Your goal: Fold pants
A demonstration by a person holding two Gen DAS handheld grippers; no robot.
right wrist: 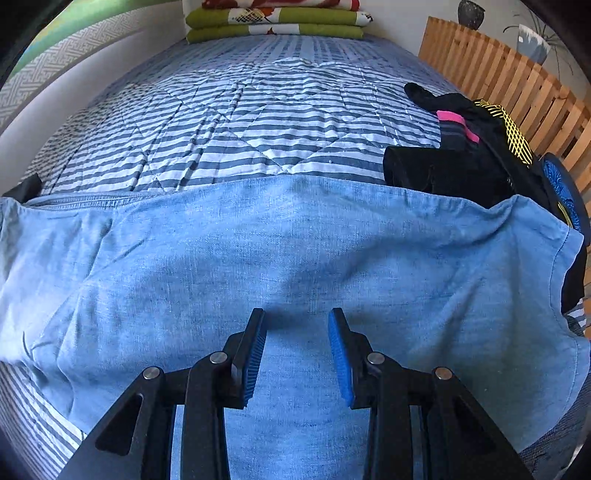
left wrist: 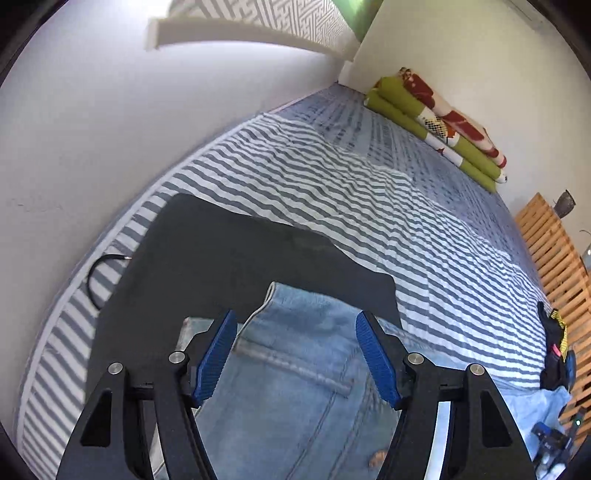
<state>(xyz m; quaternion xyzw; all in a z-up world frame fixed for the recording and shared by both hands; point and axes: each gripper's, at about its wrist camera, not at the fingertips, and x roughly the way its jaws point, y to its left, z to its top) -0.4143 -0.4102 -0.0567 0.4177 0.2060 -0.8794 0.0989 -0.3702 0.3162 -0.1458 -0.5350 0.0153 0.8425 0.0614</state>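
Hanging over a bed (left wrist: 369, 192) with a grey-and-white striped quilt (right wrist: 236, 140), both grippers point steeply down at clothing. Left gripper (left wrist: 295, 328): jaws stand wide apart, blue ribbed pads (left wrist: 216, 356) facing each other with nothing clamped between them; light blue denim jeans (left wrist: 295, 369), showing a seam and what looks like a pocket edge, lie beneath and between the fingers, but contact cannot be confirmed. The jeans rest partly on a dark grey garment (left wrist: 207, 251) spread toward 11 o'clock, with a thin black cord (left wrist: 98, 273) looping on the quilt at 9 o'clock near the white wall (left wrist: 110, 110). Right gripper (right wrist: 297, 328): jaws partly open, a moderate gap between the blue pads (right wrist: 338, 354), nothing held; the fingers hang over a light blue fabric (right wrist: 295, 251) that spreads across the frame from 9 to 3 o'clock, its hemmed upper edge running just below the middle; whether this cloth belongs to the jeans cannot be told. A heap of black clothing (right wrist: 461, 162) with pink and yellow patterned parts lies at 2 o'clock, touching the blue fabric's far edge. Folded green and floral blankets (right wrist: 277, 22) sit at 12 o'clock at the far end of the bed, and a wooden slatted panel (right wrist: 517, 85) runs along the side at 1 to 2 o'clock.
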